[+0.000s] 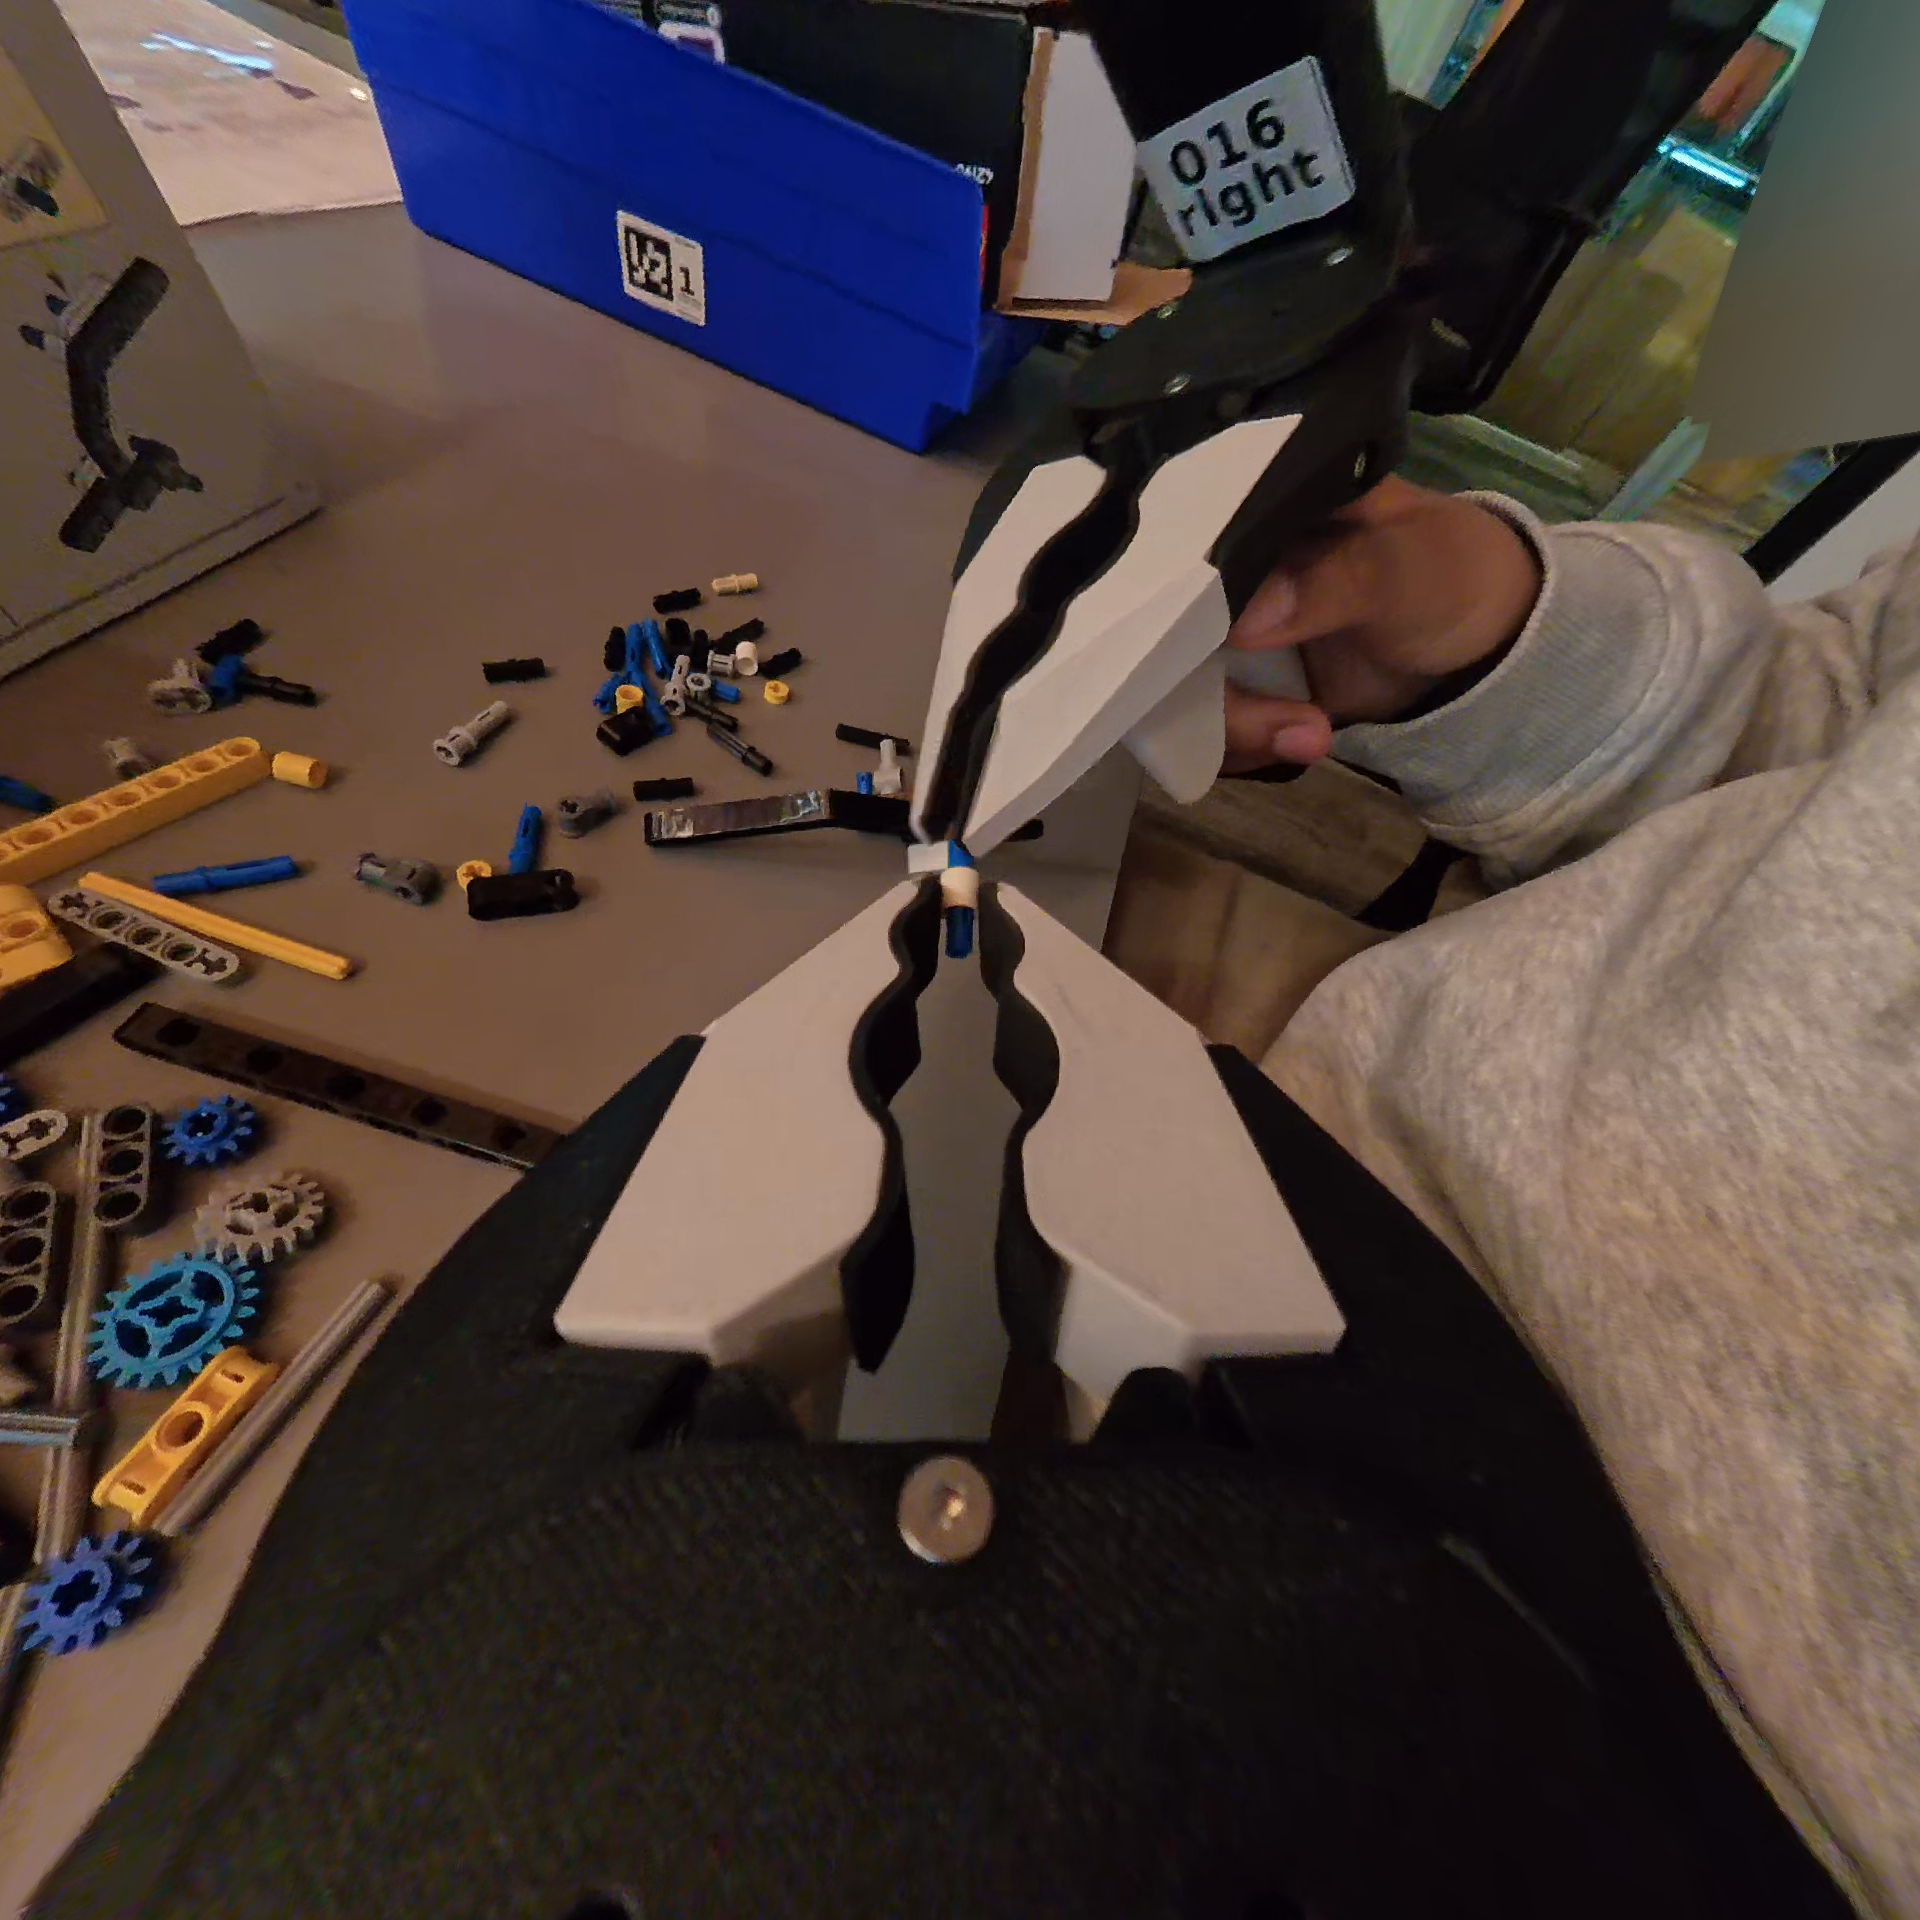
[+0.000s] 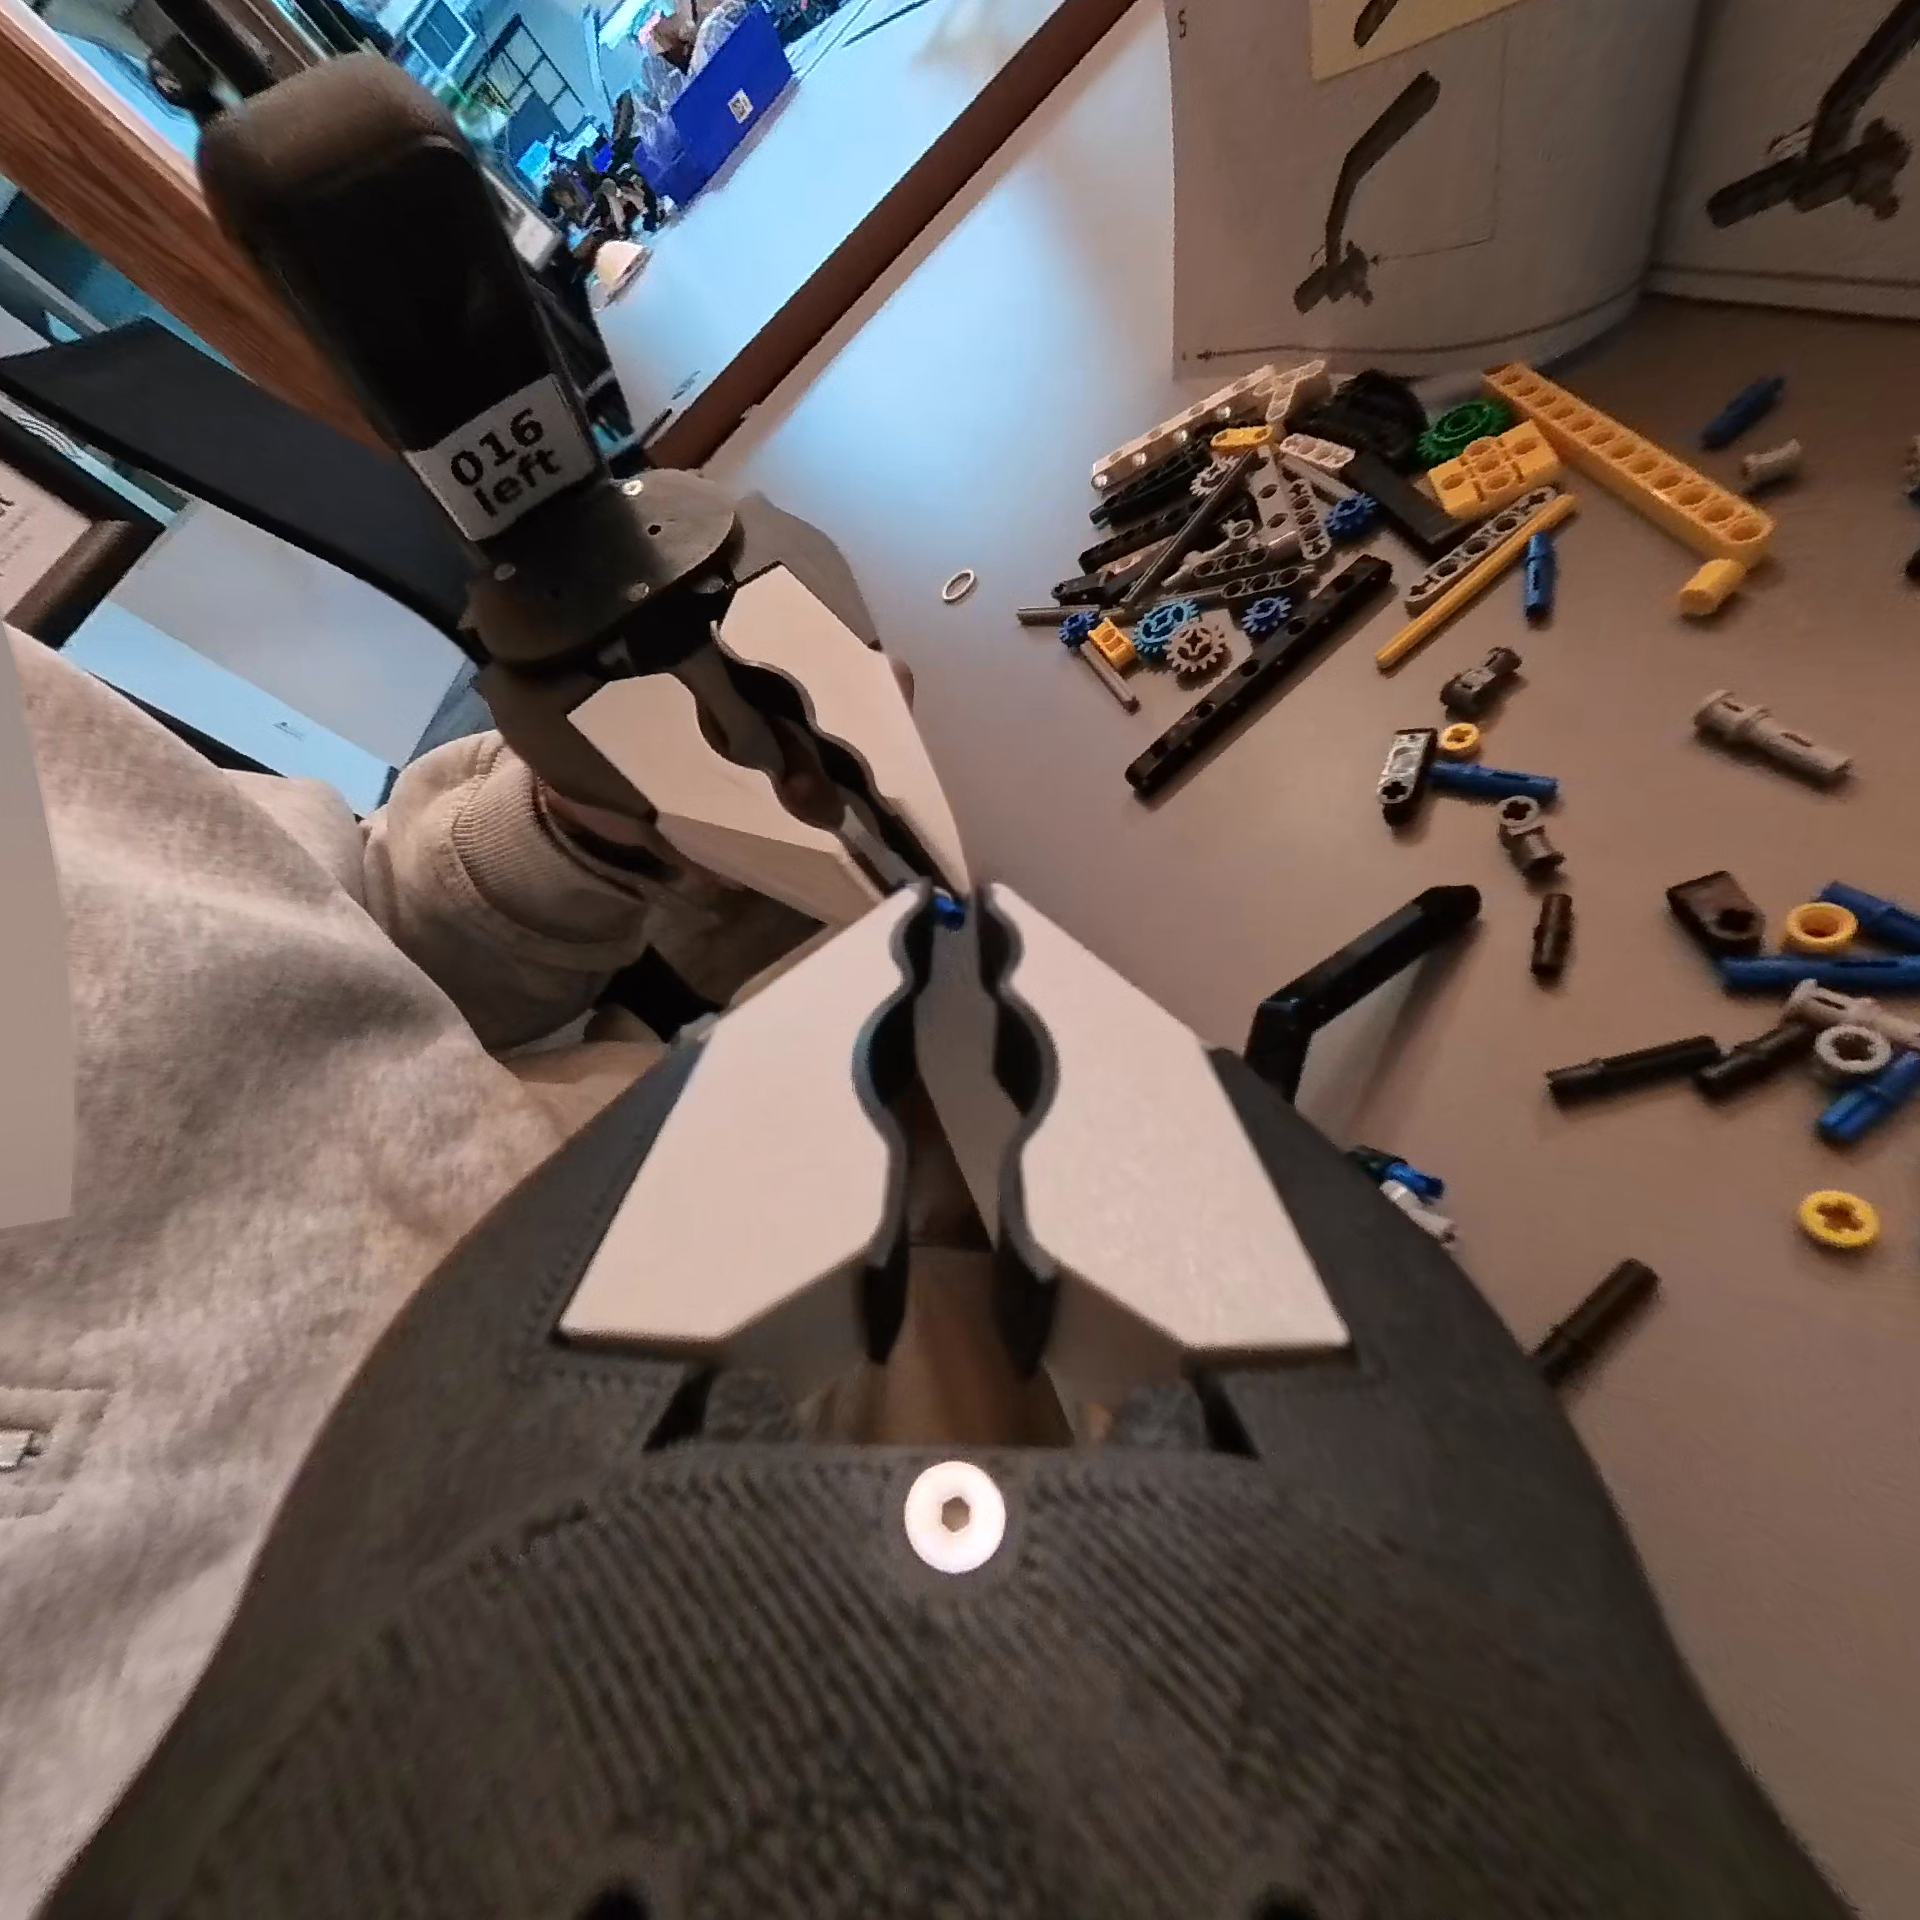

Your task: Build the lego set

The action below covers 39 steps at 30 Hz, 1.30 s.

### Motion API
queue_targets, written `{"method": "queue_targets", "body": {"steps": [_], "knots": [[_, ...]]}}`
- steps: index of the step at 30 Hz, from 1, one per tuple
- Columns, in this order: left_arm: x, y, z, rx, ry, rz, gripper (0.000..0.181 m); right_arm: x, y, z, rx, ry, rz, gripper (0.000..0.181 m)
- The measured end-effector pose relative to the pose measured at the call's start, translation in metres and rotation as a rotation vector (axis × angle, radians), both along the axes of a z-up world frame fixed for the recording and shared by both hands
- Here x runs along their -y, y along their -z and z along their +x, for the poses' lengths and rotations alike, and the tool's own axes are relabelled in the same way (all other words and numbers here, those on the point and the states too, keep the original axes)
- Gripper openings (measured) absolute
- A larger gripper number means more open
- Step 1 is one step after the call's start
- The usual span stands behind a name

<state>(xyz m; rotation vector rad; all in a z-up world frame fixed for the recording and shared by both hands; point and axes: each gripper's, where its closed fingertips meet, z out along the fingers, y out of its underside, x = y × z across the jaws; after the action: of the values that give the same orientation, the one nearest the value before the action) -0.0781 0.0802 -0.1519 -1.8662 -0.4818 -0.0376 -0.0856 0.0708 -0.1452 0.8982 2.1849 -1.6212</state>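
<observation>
1. Your left gripper (image 1: 951, 914) pinches a blue pin (image 1: 957, 928), held above the table edge (image 1: 1049, 862).
2. Your right gripper (image 1: 940, 834), tip to tip with it, clamps a white piece (image 1: 932, 858) on that pin.
3. Loose parts (image 1: 686, 681) litter the table.

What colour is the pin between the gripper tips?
Blue pin with a white collar; left wrist view shows it best.

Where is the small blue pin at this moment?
In the left wrist view the blue pin is in mid-air, off the table, between the tips of the left claw and the right claw.
</observation>
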Motion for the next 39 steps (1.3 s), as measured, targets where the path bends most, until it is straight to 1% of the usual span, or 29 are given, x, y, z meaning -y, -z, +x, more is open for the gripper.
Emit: {"method": "queue_targets", "body": {"steps": [1,2,3,4,7,10,11,13,15,18,20,24,27,31,35,39], "knots": [[-0.001,-0.003,0.001,-0.003,0.004,0.014,0.004,0.000,0.000,0.001,0.009,-0.005,-0.004,0.013],[0.000,-0.003,0.001,-0.004,0.003,0.017,0.004,0.001,-0.001,0.002,0.017,-0.010,-0.017,0.012],[0.000,-0.004,0.000,-0.006,-0.001,0.020,0.004,0.001,-0.003,0.004,0.027,-0.022,-0.037,0.005],[0.000,-0.006,0.000,-0.007,0.003,0.031,0.004,0.001,-0.004,0.004,0.038,-0.021,-0.052,0.004],[0.000,-0.015,0.002,-0.013,0.017,0.089,0.004,0.001,-0.013,0.005,0.078,-0.035,-0.121,0.003],[0.000,-0.028,0.006,-0.021,0.037,0.186,0.004,0.000,-0.025,0.007,0.129,-0.047,-0.220,0.002],[0.001,-0.034,0.005,-0.035,0.032,0.227,0.005,0.000,-0.029,0.006,0.150,-0.045,-0.262,0.001],[0.004,-0.048,0.003,-0.089,0.002,0.322,0.016,-0.002,-0.039,0.005,0.195,-0.046,-0.349,0.001],[0.005,-0.057,0.005,-0.145,-0.011,0.385,0.020,-0.003,-0.046,0.005,0.238,-0.051,-0.420,0.001],[0.003,-0.058,0.007,-0.171,-0.017,0.383,0.025,-0.002,-0.048,0.006,0.267,-0.060,-0.456,0.001],[0.001,-0.057,0.008,-0.164,-0.010,0.379,0.022,-0.001,-0.049,0.007,0.267,-0.061,-0.458,0.001],[0.002,-0.059,0.008,-0.168,-0.019,0.388,0.010,0.001,-0.051,0.009,0.263,-0.065,-0.461,0.001],[0.003,-0.061,0.007,-0.178,-0.026,0.397,0.007,0.001,-0.053,0.010,0.265,-0.069,-0.467,0.001],[0.003,-0.062,0.008,-0.195,-0.022,0.398,0.005,0.002,-0.053,0.011,0.272,-0.072,-0.475,0.001],[0.003,-0.062,0.009,-0.178,-0.007,0.399,0.004,0.002,-0.053,0.011,0.276,-0.076,-0.475,0.001],[0.002,-0.060,0.008,-0.176,-0.001,0.365,0.005,0.002,-0.052,0.011,0.276,-0.077,-0.466,0.002]]}}
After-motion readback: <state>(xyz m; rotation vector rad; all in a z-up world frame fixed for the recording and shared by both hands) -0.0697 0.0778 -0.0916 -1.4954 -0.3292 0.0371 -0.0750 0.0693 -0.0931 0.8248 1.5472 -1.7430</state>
